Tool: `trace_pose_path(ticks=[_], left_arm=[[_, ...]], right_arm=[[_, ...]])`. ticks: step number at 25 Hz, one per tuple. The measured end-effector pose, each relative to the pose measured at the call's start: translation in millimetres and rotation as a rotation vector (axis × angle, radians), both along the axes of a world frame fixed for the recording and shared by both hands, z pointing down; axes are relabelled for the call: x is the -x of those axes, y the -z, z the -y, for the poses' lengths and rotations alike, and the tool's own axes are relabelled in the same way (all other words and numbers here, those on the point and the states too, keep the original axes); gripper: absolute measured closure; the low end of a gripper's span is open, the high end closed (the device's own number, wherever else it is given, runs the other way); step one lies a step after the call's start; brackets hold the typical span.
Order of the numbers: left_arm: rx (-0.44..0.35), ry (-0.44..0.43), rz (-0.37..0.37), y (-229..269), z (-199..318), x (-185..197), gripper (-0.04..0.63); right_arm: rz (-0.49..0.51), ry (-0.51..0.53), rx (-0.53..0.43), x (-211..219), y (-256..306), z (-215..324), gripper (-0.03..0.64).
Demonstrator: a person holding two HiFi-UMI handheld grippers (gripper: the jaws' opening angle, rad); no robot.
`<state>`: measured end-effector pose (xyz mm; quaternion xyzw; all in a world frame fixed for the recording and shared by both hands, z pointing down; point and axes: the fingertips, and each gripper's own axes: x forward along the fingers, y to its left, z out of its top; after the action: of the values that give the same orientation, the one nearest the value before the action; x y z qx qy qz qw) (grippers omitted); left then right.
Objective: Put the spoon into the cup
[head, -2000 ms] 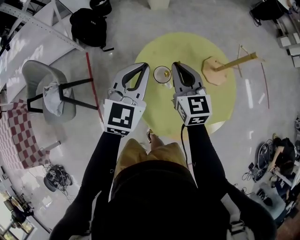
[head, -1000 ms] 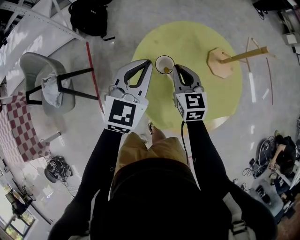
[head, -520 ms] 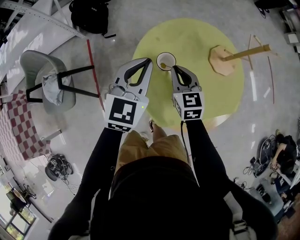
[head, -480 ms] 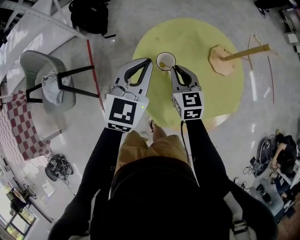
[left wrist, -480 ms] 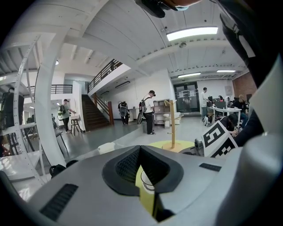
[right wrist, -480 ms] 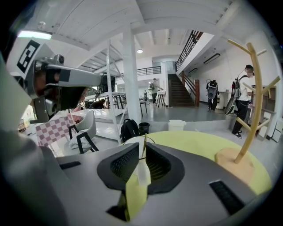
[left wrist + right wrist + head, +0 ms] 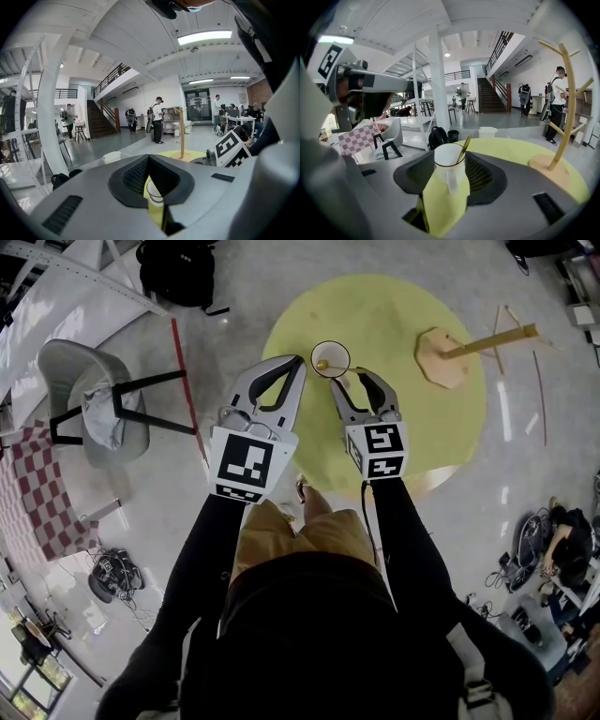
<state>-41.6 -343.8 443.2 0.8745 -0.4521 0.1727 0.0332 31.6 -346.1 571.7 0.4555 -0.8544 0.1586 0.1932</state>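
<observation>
While right tool (image 7: 352,379) opens empty, spoon (image 7: 463,146) leans in cup (image 7: 446,163) just ahead; left tool (image 7: 297,361) pressed together; wooden stand (image 7: 441,357) apart.

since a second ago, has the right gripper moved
Yes. Right gripper stays by the cup, but its jaws are opening, spreading apart, nothing gripped; spoon stands in the cup.

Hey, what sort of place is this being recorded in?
Probably a big open-plan workshop or office hall: a staircase up to a railed mezzanine, people at desks, and a polished concrete floor.
</observation>
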Motion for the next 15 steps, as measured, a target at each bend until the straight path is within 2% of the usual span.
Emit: trace_pose_path(ticks=[6,15], left_arm=[[-0.017,0.006,-0.002,9.0,-0.1,1.3,0.58],[-0.093,0.014,-0.021,45.8,3.4,-3.8,0.58]], right_arm=[[-0.001,-0.018,-0.045,-3.8,16.6,0.4,0.4],[0.006,-0.021,-0.149,-7.6,67.5,8.6,0.391]])
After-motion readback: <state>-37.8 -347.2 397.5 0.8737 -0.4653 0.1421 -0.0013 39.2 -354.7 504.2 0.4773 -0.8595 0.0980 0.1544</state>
